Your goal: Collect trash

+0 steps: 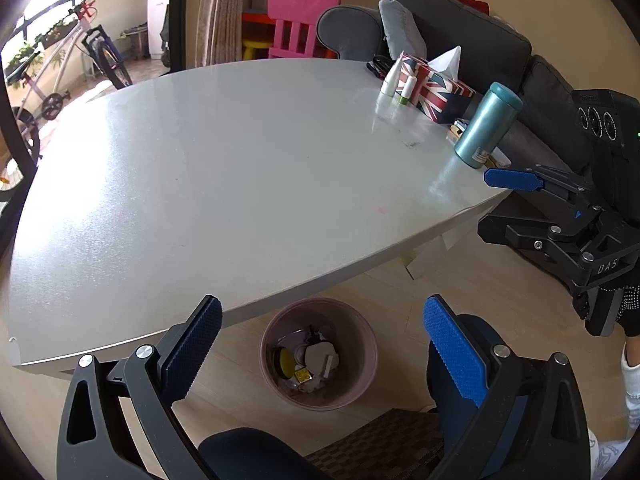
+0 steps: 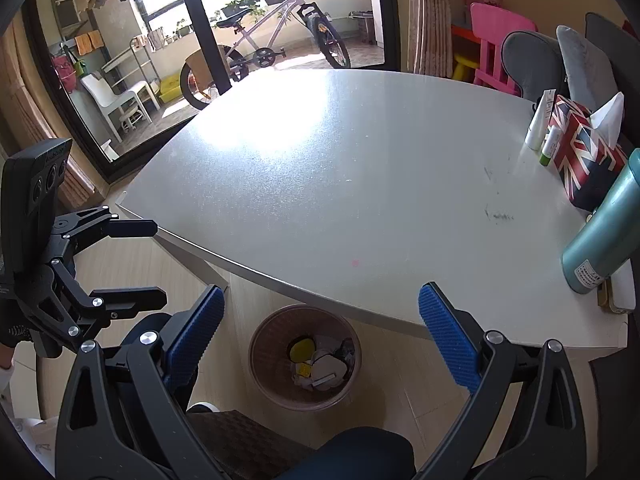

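Note:
A pink waste bin [image 1: 362,376] stands on the floor under the table's near edge. It holds crumpled white paper [image 1: 318,354], a round yellow piece and a small yellow scrap. My left gripper [image 1: 322,320] hangs over the bin, open, with nothing between its blue pads. In the right wrist view the same bin [image 2: 262,372] lies below my right gripper [image 2: 322,300], which is also open and empty. Each gripper shows in the other's view: the right one [image 1: 496,208] at the table's right corner, the left one [image 2: 160,263] at the far left.
On the white table [image 1: 200,180], a teal bottle [image 1: 486,124], a flag-patterned tissue box [image 1: 434,88] and small white tubes [image 1: 390,78] stand along the right edge. A grey sofa [image 1: 480,36] lies behind them. My dark-trousered knees and a woven brown mat [image 1: 380,440] are by the bin.

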`<state>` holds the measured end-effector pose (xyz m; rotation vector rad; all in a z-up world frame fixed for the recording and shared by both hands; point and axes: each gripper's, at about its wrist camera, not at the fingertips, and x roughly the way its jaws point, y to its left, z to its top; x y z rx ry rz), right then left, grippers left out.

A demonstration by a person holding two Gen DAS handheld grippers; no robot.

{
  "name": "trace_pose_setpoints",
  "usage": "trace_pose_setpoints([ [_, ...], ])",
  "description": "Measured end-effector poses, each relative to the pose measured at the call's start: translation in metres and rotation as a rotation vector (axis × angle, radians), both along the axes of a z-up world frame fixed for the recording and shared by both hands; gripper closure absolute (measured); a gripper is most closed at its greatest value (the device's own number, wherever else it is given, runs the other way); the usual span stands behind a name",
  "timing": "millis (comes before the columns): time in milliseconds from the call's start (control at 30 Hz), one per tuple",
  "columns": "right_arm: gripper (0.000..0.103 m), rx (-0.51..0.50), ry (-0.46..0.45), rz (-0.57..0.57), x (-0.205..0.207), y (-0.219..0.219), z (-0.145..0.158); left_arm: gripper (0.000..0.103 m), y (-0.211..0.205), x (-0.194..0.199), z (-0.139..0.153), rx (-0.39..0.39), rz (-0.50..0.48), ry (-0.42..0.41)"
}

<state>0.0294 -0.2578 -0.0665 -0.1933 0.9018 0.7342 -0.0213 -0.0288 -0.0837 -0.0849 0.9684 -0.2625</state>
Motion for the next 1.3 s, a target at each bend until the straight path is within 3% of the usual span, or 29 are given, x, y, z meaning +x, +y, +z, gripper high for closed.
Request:
trace_pose_setpoints([
  [433, 0.005, 0.017, -0.056, 0.001, 0.022, 0.014, 0.03, 0.006, 0.04, 0.019, 0.034, 0.024, 0.095, -0.073],
  [1067, 0.005, 0.069, -0.09, 0.009, 0.043, 0.016, 0.062, 0.006, 0.056, 0.044, 0.06, 0.05, 0.093, -0.119],
  [1300, 0.005, 0.063, -0.091, 0.015, 0.044, 0.016, 0.062, 0.006, 0.062, 0.049, 0.061, 0.003, 0.091, -0.107],
])
